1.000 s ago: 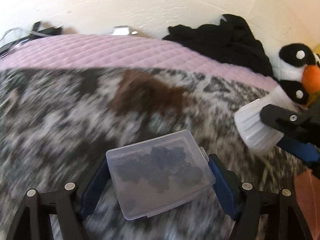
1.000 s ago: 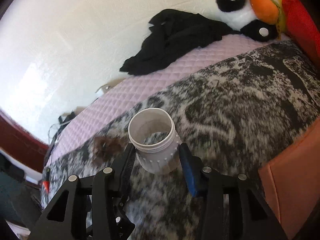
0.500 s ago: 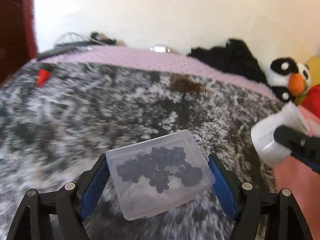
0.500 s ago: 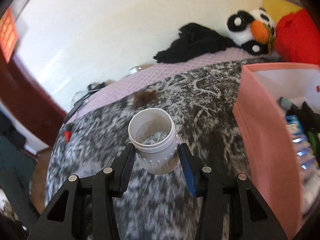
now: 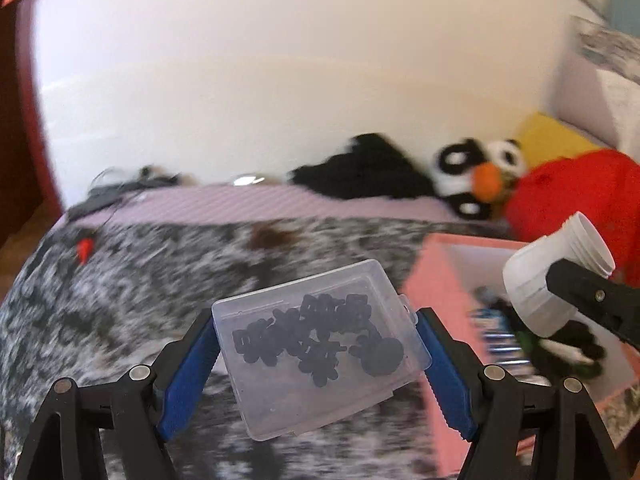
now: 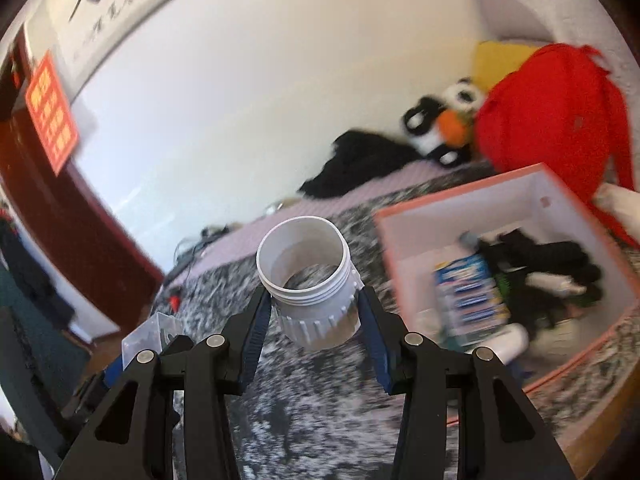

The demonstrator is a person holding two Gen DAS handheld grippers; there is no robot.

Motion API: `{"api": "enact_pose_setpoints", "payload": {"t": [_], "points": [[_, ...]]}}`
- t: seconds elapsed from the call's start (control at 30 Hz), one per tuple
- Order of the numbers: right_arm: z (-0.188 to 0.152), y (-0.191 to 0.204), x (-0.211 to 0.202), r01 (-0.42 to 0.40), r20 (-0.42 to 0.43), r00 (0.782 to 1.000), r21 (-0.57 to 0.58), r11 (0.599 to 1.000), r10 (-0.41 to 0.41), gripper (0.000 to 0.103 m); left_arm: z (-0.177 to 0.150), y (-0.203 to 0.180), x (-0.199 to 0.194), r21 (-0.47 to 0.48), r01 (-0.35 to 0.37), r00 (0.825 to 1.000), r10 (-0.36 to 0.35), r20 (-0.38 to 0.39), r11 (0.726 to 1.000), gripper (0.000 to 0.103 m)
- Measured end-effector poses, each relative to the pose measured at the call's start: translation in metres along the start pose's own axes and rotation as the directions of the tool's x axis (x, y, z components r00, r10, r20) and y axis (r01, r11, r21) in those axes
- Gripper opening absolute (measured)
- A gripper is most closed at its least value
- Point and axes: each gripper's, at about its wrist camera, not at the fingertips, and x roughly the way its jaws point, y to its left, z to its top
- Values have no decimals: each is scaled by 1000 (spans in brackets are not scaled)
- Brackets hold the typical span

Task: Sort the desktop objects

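Observation:
My left gripper (image 5: 316, 356) is shut on a clear plastic box (image 5: 320, 344) of small black parts, held in the air above the black-and-white patterned cover (image 5: 120, 300). My right gripper (image 6: 314, 320) is shut on an open white plastic jar (image 6: 310, 280) without a lid; the jar also shows at the right of the left wrist view (image 5: 548, 280). A pink open box (image 6: 520, 184) holding several items lies to the right, and the jar hangs over its near edge in the left wrist view. The clear box's corner shows at lower left in the right wrist view (image 6: 148, 336).
A penguin plush (image 5: 476, 184), a red bag (image 6: 548, 108), a yellow cushion (image 6: 496, 60) and a black garment (image 5: 368, 172) lie along the wall on the pink quilt (image 5: 248, 204). Cables (image 5: 108, 192) and a small red item (image 5: 85, 249) lie at far left.
Both grippers have lifted and pulled back, still holding their objects. The view now takes in more of the bed and the pink box at right.

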Motion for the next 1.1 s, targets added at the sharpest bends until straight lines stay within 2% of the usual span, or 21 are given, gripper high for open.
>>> {"api": "enact_pose_setpoints", "payload": {"t": [0.27, 0.43, 0.53, 0.63, 0.67, 0.73, 0.9, 1.1], "points": [[33, -100, -80, 103, 100, 989, 90, 991, -112, 48, 11, -113, 9, 109, 115, 993, -114, -13, 987, 81], [51, -160, -97, 166, 111, 977, 150, 975, -183, 48, 12, -175, 29, 165, 189, 982, -183, -49, 968, 81], [59, -182, -94, 182, 101, 975, 165, 969, -200, 48, 13, -196, 44, 177, 216, 976, -206, -71, 960, 81], [66, -199, -73, 156, 60, 984, 164, 974, -168, 54, 17, -196, 59, 130, 220, 973, -208, -97, 967, 85], [67, -203, -68, 166, 54, 982, 177, 970, -178, 71, 18, -194, 63, 120, 211, 975, -200, -96, 970, 90], [67, -210, -61, 175, 50, 981, 204, 963, -189, 83, 20, -187, 67, 106, 199, 978, -190, -90, 974, 92], [65, -221, -51, 166, 46, 982, 258, 952, -184, 83, 22, -171, 74, 75, 170, 982, -162, -96, 983, 92], [58, -197, -43, 149, 32, 987, 221, 964, -160, 83, 19, -145, 70, 35, 146, 985, -142, -95, 989, 92]]}}
